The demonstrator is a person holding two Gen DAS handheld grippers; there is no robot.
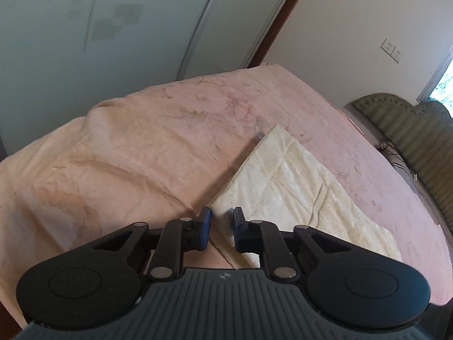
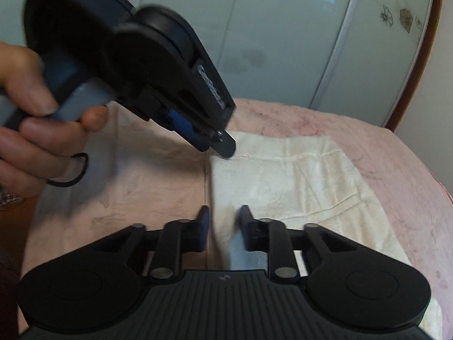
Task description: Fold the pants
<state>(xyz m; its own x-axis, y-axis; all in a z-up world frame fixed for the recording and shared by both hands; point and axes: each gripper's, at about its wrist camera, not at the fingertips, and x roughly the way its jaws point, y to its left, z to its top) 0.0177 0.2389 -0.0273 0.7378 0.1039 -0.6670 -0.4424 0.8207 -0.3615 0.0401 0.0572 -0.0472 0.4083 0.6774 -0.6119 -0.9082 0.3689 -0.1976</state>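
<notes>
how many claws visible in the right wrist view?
2. The right claw sits at bottom centre over the near edge of the cream pants. The left claw, held in a hand, comes from upper left onto the far corner.

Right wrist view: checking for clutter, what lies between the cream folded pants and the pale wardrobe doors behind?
Only bare pink fleece blanket separates the cream folded pants from the pale wardrobe doors, seen in the right wrist view.

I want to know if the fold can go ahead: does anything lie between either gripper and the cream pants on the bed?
Nothing visible does. The left gripper sits right at the near corner of the pants, and the right gripper straddles their left edge. Only the pink bedspread lies around them.
</notes>
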